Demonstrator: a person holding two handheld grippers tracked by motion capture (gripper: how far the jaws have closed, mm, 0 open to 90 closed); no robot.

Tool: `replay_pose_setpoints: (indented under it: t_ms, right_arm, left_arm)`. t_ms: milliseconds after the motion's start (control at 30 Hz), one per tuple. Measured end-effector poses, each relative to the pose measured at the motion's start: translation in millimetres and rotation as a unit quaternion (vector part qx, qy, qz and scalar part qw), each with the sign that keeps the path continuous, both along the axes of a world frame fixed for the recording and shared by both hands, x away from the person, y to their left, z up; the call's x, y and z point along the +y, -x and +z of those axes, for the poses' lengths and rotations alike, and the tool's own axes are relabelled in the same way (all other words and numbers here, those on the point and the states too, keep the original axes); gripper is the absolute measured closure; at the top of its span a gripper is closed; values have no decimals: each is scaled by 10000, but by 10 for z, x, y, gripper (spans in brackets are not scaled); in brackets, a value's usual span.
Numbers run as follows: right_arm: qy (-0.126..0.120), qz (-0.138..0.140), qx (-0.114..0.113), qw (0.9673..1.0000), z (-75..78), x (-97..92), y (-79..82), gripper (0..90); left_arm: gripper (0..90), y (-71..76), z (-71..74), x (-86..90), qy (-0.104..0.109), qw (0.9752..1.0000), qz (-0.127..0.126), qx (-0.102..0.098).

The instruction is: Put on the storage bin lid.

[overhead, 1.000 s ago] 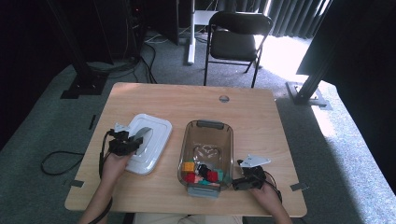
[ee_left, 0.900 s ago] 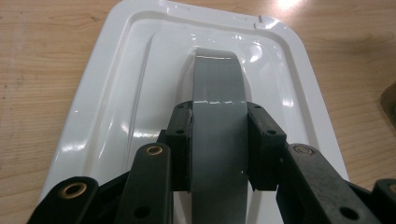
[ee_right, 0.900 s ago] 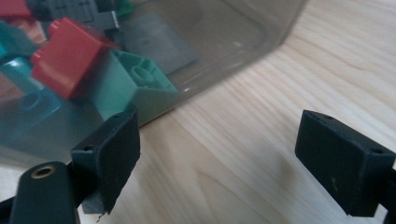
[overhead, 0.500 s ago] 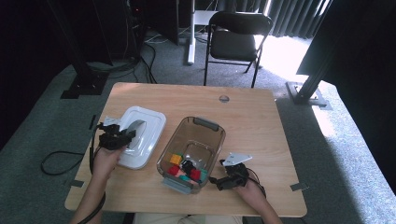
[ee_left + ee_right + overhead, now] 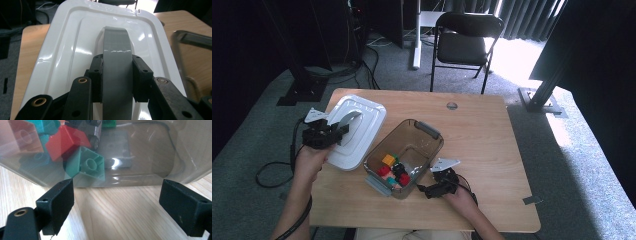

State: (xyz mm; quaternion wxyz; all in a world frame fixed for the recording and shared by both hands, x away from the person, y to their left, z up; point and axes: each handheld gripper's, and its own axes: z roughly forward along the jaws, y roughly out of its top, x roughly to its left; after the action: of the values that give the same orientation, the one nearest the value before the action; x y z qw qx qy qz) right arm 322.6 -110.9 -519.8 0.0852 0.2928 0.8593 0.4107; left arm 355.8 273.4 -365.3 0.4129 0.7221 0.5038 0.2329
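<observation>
Two tools | left tool clenched on lid handle, lifting it aside | right tool released beside box, maybe to steady it on counter

The left gripper fingers clamp the grey handle of the white lid.

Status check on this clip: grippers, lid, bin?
Left gripper shut on lid handle. Right gripper open beside bin. Bin open, blocks inside. Nothing in the way.
</observation>
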Motion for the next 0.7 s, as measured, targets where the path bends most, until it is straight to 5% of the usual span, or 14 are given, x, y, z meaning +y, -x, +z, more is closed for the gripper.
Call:
replay_pose_setpoints:
  t_ms: [133,500,700]
  right_arm:
    - [-24,-63,-1,10000,-8,89,-34,122]
    - [-20,-219,43,9997,15,380,-176,123]
    - [-126,-279,146,9994,0,531,-288,122]
  left_arm:
    - [677,13,90,-90,68,9998,-150,-66]
    - [677,-5,62,-449,-69,9979,-644,-16]
    - [677,-23,37,-672,-186,9939,-1084,48]
